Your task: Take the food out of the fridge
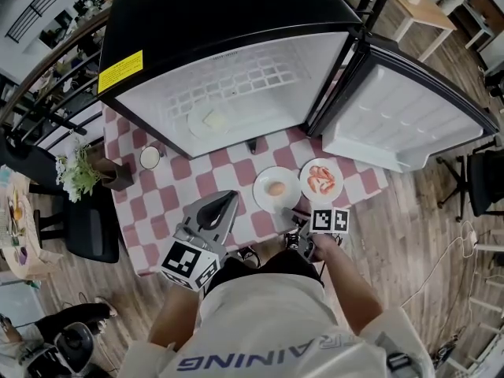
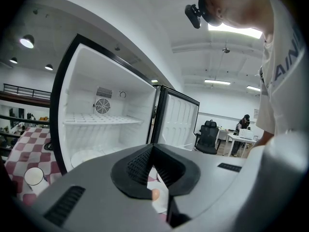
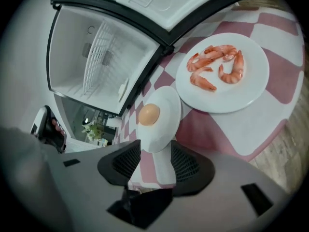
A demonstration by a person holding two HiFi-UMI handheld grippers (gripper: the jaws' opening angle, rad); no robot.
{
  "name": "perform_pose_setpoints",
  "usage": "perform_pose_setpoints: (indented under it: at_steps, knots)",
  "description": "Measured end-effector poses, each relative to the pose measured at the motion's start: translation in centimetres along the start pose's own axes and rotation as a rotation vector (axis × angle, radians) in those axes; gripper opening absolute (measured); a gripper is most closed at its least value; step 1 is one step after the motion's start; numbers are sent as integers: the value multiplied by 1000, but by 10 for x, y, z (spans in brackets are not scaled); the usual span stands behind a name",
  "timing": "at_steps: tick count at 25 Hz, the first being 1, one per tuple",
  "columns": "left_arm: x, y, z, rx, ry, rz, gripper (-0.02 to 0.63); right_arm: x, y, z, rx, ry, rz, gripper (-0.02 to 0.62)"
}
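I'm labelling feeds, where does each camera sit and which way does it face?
Head view: on the head, steeply down at fridge, left gripper, right gripper; torso, arms show.
Left gripper view: on left gripper, facing open fridge; shut fingers, torso show.
Right gripper view: on right gripper, down at egg plate, shrimp plate; open fingers show.
Shared: fridge.

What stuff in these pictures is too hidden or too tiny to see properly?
Head view: pale food on the plate inside the fridge, too small and washed out to name.
Head view: yellow label on the fridge, print too small to read.
Head view: small dark thing before the fridge, too small to name.
Left gripper view: egg, mostly hidden behind the left gripper.
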State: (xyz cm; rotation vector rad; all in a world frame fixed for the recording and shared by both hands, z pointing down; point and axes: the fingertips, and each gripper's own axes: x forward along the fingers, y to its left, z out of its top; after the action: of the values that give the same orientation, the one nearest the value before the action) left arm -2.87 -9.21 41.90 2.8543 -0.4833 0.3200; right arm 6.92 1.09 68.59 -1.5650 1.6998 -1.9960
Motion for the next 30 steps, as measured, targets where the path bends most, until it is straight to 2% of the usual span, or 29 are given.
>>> perform_pose_setpoints:
  at_steps: [4,7,8,10,11,16,23,27,30]
  knots:
    - [1,0,3,1,-11,2,8,-3,5,-7,-132,58,-44,189]
    - [2,-2,6,4,-17,1,8,-12,16,0,-211,32,-39,185]
    - [2,-3,7,6,-20,1,8,-16,22,5,-243,10,-37,171]
    - [3,-3,10,10,-28,4,8,-26,35,20,-311,-51,-31,66]
    - [3,-4,12,13,-31,6,8,-32,44,28,-346,-83,-22,43]
    - [3,-6,22,26,-53,23,8,-60,92,64,-513,-230,59,26]
    - [-5,-5,39,45,-96,76,8,-98,169,102,-776,-409,96,21]
    - [-13,-1,49,57,-128,126,8,-111,215,116,-931,-487,120,21]
    - [-23,2,55,64,-145,158,8,-120,242,119,-989,-526,152,21]
